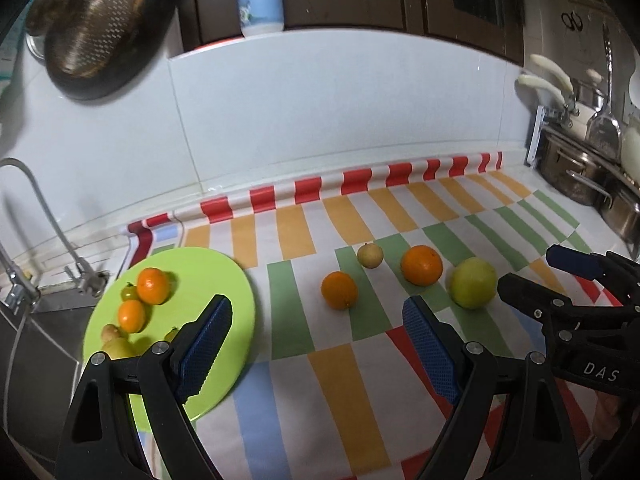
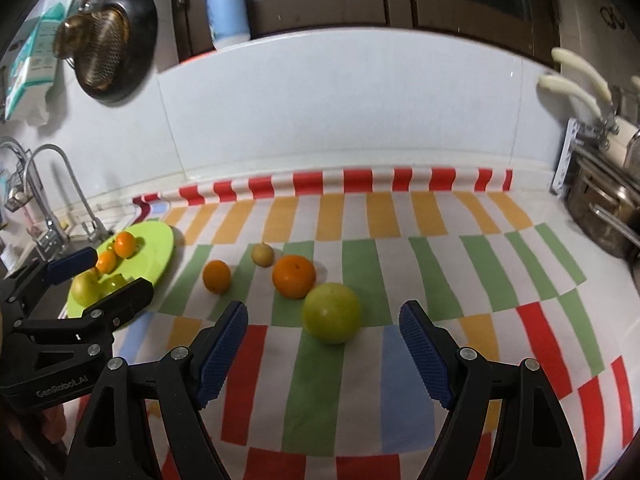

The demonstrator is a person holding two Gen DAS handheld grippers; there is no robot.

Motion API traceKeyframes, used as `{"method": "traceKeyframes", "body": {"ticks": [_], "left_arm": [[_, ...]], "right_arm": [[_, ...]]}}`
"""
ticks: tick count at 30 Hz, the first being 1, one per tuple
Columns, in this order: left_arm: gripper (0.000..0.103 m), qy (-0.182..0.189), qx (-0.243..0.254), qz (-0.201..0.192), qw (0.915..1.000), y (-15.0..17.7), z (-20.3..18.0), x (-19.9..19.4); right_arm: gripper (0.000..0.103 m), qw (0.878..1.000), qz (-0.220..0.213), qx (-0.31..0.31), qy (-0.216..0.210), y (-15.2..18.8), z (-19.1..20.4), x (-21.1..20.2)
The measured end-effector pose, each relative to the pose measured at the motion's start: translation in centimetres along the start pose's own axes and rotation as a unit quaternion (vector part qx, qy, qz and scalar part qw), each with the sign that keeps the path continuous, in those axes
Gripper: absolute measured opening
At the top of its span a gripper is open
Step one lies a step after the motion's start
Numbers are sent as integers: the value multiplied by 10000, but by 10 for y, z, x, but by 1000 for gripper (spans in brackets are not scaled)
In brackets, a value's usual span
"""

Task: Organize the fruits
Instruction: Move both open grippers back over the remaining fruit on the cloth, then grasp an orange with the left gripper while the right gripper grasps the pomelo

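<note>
Fruits lie in two groups on a checked cloth [image 1: 352, 392] that covers the counter. At the far left a curved tap [image 1: 44, 216] rises beside the sink edge, and next to it sits a lime-green plate [image 1: 224, 280] carrying two small oranges [image 1: 153, 285], a tiny green fruit [image 1: 129, 292] between them, and a yellowish fruit [image 2: 85, 288] at the plate's near side, partly hidden in the left wrist view. The left gripper [image 1: 318, 344] hangs above the cloth just right of the plate, its blue-padded jaws spread wide with nothing between them; one finger overlaps the plate's near rim in its own view. Further right, loose on the cloth and apart from one another, come a small orange [image 1: 339, 290], a small pale yellow fruit [image 1: 370, 255] behind it, a bigger orange [image 1: 421, 265], and a large green fruit [image 2: 331, 313], which nearly touches the bigger orange in the right wrist view. The right gripper [image 2: 322, 354] sits low just short of the large green fruit, jaws fully apart and gripping nothing, the fruit lying ahead of the gap. At the far right stand metal pots [image 1: 576, 176] against the wall.
</note>
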State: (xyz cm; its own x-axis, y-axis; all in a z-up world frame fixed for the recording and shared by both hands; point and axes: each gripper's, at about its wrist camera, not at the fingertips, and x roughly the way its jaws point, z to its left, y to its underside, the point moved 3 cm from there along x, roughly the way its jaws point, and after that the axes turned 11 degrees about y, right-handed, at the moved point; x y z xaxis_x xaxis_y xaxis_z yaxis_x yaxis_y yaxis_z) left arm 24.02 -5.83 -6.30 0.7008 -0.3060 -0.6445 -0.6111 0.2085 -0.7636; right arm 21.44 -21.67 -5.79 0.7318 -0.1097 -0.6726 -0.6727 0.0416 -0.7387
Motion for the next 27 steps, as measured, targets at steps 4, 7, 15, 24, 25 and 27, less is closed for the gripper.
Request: {"method": "traceKeyframes", "body": {"ticks": [4,7,15,24,25,27], "left_arm": [[87,73,25,155,9999,1,3,22],[87,137,36,239,9996,1,4,36],[74,353,86,445,9983,1,5,67],[56,525,80,639,9965,0,3,95],[52,555,67,660,9963,0,3,97],[49,571,45,670,9961,-1,3,100]], "right_arm": [[79,9998,176,-24,-3,2,1,18],[79,9996,296,-22,-32,4,2,30],[72,9986,525,16,-72,6,4,55],[58,9974,697,88,-170,9,6,72],[57,9973,705,90,-167,9,6,73],[55,9973,712,110,-156,8,5,75]]}}
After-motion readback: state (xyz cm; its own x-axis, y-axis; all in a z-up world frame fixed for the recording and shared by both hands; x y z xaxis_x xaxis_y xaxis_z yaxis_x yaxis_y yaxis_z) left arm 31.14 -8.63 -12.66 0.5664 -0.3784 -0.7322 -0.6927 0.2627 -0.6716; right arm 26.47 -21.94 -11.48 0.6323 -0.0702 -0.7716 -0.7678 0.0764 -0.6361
